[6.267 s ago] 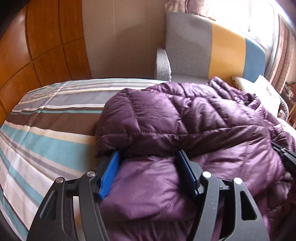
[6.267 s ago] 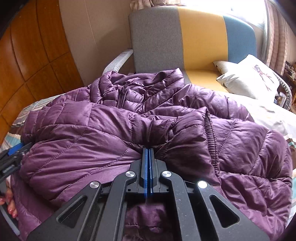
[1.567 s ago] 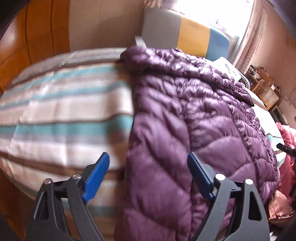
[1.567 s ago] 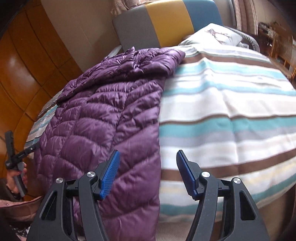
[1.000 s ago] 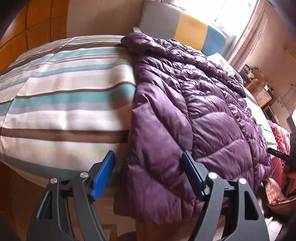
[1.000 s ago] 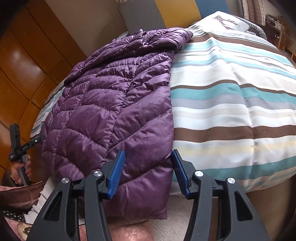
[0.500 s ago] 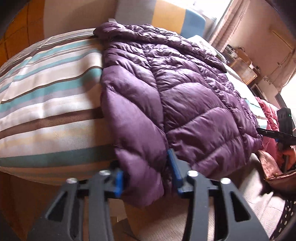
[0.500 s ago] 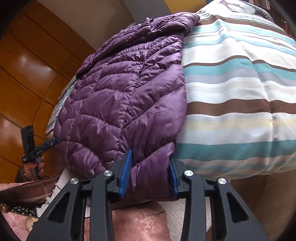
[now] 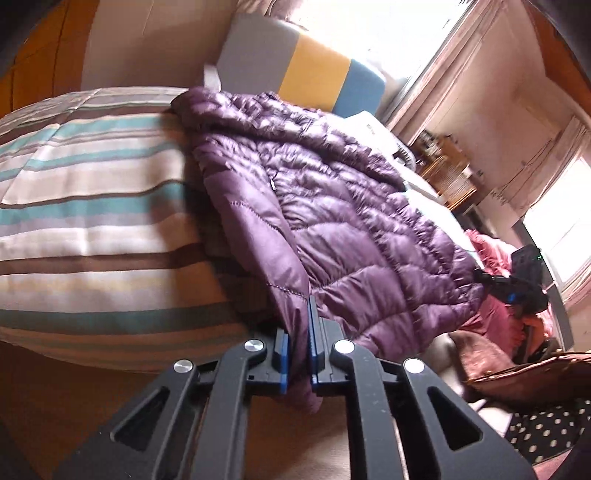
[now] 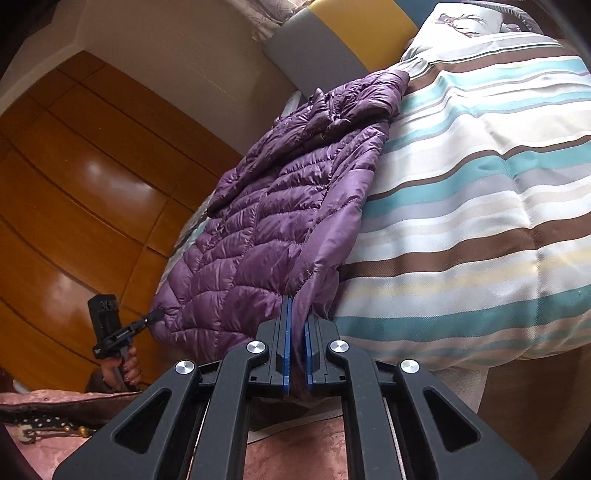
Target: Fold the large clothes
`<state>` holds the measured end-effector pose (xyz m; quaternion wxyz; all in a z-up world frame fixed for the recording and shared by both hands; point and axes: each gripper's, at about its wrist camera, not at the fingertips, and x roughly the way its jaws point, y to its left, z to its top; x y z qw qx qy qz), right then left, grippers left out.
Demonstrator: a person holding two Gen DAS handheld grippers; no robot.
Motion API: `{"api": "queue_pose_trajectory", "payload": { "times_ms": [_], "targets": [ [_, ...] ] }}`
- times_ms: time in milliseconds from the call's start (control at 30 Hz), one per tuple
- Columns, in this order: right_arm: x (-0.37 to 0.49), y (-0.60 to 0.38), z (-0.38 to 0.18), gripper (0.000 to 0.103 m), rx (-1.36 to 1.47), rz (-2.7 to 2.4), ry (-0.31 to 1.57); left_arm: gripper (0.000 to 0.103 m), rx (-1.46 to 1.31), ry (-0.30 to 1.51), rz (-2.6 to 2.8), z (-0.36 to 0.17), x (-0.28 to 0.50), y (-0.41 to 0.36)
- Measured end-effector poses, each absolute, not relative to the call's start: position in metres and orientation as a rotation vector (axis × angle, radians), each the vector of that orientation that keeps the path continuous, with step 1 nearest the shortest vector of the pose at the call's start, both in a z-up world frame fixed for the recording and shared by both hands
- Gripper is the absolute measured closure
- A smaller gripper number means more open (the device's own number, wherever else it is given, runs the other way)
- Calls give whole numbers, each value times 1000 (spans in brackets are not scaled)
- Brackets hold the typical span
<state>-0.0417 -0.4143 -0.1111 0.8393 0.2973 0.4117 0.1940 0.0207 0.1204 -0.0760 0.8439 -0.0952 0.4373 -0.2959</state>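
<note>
A purple quilted puffer jacket lies lengthwise on the striped bed cover, collar towards the headboard. Its bottom hem hangs over the bed's near edge. My left gripper is shut on one hem corner, the fabric pinched between the blue pads. In the right wrist view the jacket runs up the left of the bed cover. There my right gripper has its jaws closing on the other hem corner, pads pressing the fabric. Each gripper shows small in the other's view: the right gripper, the left gripper.
A grey, yellow and blue headboard stands at the far end, with a white pillow beside it. Wooden wardrobe panels line one side. Pink cloth and a polka-dot fabric lie low near the bed's foot.
Both grippers stood open astride the jacket's hem corners a second ago. They have since closed on the fabric and lifted a little, raising the hem off the bed's edge.
</note>
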Motion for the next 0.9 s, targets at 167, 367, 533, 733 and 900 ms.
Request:
{"api": "queue_pose_trajectory", "payload": {
  "times_ms": [167,367,533,733,900],
  "targets": [
    [-52,-418,-97,97,634,426,836,96,-216,895,-662,-60,10,122],
    [-69,-427,-76,102,652,438,777,97,-249,818,-735,-36,-9,131],
    [-53,-438,-93,102,620,310,813,97,-217,862,-712,-46,3,127],
    [-28,-440,-136,32,558,182,977,85,-102,981,-652,-80,21,115],
    [-23,-434,-147,30,494,206,1016,54,-101,1039,-555,-101,35,126]
  ]
}}
